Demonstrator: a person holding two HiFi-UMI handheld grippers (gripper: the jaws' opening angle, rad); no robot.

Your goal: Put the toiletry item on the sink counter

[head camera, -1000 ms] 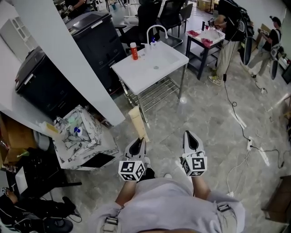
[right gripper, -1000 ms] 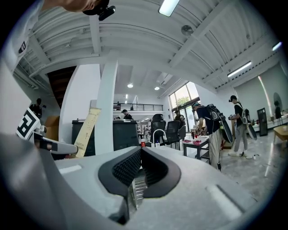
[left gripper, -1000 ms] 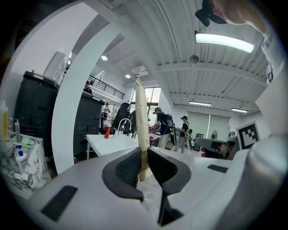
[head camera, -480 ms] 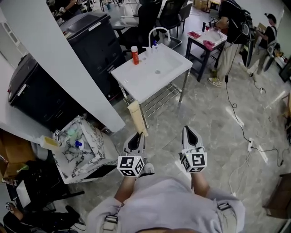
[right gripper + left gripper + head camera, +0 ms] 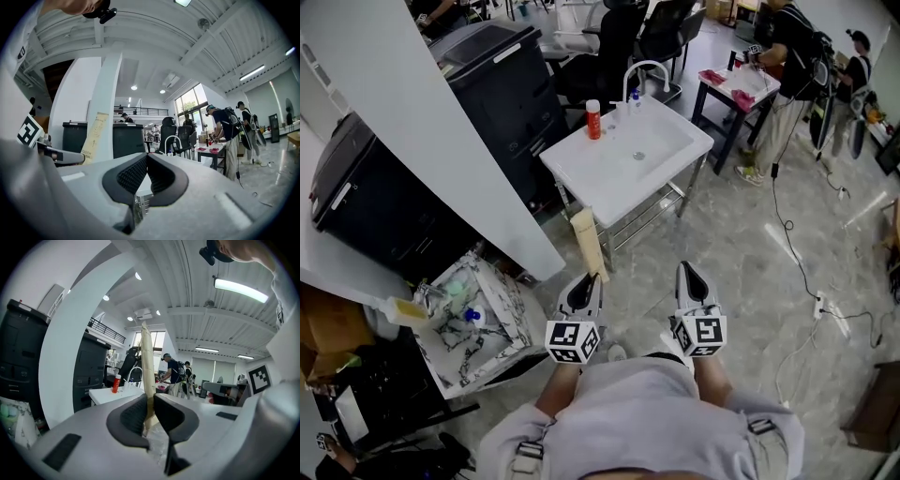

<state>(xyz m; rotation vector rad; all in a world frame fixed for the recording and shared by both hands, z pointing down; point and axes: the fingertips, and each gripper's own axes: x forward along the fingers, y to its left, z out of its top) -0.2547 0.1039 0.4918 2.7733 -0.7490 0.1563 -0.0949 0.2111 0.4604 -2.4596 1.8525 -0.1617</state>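
Pinching tall toiletry carton [image 5: 588, 240]: left tongs [image 5: 586, 284].

We count two grippers, a left gripper [image 5: 584, 281] and a right gripper [image 5: 691, 274]; one beige packet [image 5: 587, 246]; one sink [image 5: 605, 173]; one red bottle [image 5: 593, 119]; one marbled box [image 5: 502, 314]; and two people, a nearer person [image 5: 792, 56] and a farther person [image 5: 862, 58].

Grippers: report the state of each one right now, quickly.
Left gripper: closed on the long flat tan paper package.
Right gripper: closed, empty.
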